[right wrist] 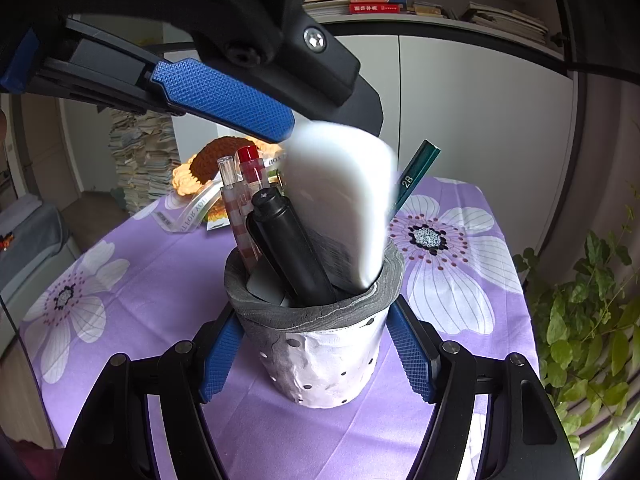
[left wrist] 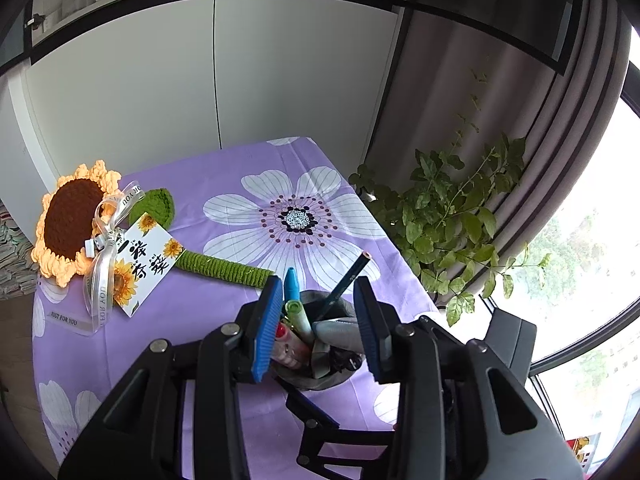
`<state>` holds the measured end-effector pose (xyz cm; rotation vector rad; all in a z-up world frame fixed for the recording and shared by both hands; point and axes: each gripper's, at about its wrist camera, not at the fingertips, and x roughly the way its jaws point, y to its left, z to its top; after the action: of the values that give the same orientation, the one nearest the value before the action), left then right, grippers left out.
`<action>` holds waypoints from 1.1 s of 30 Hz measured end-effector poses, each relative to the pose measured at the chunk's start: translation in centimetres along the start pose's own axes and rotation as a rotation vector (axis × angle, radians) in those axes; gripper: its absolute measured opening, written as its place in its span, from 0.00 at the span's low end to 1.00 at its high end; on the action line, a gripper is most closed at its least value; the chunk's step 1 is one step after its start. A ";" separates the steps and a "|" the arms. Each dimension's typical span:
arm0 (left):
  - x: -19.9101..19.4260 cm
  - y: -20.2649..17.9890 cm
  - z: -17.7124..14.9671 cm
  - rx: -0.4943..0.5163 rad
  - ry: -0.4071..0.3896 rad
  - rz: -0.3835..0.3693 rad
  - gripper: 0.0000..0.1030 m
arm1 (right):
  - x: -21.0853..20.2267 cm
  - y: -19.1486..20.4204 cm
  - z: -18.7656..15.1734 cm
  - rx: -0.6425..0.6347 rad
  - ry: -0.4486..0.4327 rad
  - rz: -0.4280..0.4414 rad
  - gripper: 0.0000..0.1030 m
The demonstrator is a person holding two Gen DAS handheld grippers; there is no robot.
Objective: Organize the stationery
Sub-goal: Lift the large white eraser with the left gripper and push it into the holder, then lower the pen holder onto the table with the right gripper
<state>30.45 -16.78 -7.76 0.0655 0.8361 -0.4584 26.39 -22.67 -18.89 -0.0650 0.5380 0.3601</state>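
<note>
So the pen cup [right wrist: 320, 336], a white and grey pot with little holes in its side, stands on the purple flowered tablecloth [right wrist: 120, 300], and everything else sits around it. The right gripper [right wrist: 316, 356] has it clamped: one blue pad pressed on each side of the cup's lower half, cup upright between them.

The left gripper [left wrist: 320, 320] hangs right above the cup's mouth, pointing down into it. Its jaws are parted a fair bit, and nothing is pinched between the pads; they just frame the tops of the stuff standing in the cup. In the right wrist view you can see one of its blue fingers [right wrist: 224, 100] just above a white blurry thing [right wrist: 344, 204] that leans in the cup, too smeared to say what it is or whether the finger touches it.

Inside the cup: a dark green pencil [right wrist: 416, 172] marked 2B leaning toward the far right rim, a black marker [right wrist: 292, 248] slanted across the front, a red-capped pen [right wrist: 250, 168] and a clear-topped checked pen [right wrist: 232, 192] on the left. From above there's also a blue pen [left wrist: 291, 284] and a light green one [left wrist: 300, 316].

Behind the cup to the left lies a crocheted sunflower [left wrist: 76, 224] with a ribbon and a card [left wrist: 146, 264]. A leafy plant [left wrist: 452, 216] stands to the cup's right, off the table.
</note>
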 end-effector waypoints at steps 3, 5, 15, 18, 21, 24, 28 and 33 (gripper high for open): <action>0.0 0.1 0.0 0.006 -0.003 0.017 0.33 | 0.0 0.1 0.0 -0.002 0.000 -0.002 0.69; -0.1 0.2 -0.1 0.008 -0.005 0.020 0.33 | 0.0 0.1 0.0 -0.001 0.000 -0.001 0.69; -1.4 0.1 0.7 -0.002 -0.020 -0.058 0.34 | 0.0 0.1 0.0 -0.001 0.000 -0.001 0.69; -1.6 -0.1 0.4 0.013 -0.023 -0.062 0.34 | 0.0 0.1 0.0 -0.001 0.000 -0.001 0.69; -1.8 0.3 0.2 0.000 -0.029 -0.064 0.34 | 0.0 0.1 0.0 0.001 0.000 0.001 0.69; -2.1 0.9 -0.1 -0.011 -0.037 -0.057 0.34 | 0.0 0.1 0.0 -0.002 0.000 -0.002 0.69; -3.1 1.7 -1.2 -0.011 -0.075 -0.012 0.34 | 0.1 0.2 0.0 -0.006 0.002 -0.009 0.69; -4.5 3.5 -3.6 -0.015 -0.156 0.101 0.40 | 0.2 0.1 0.0 -0.007 0.007 -0.009 0.69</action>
<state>26.81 -11.10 -7.28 0.0576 0.6799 -0.3572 26.52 -22.46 -19.02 -0.0756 0.5435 0.3527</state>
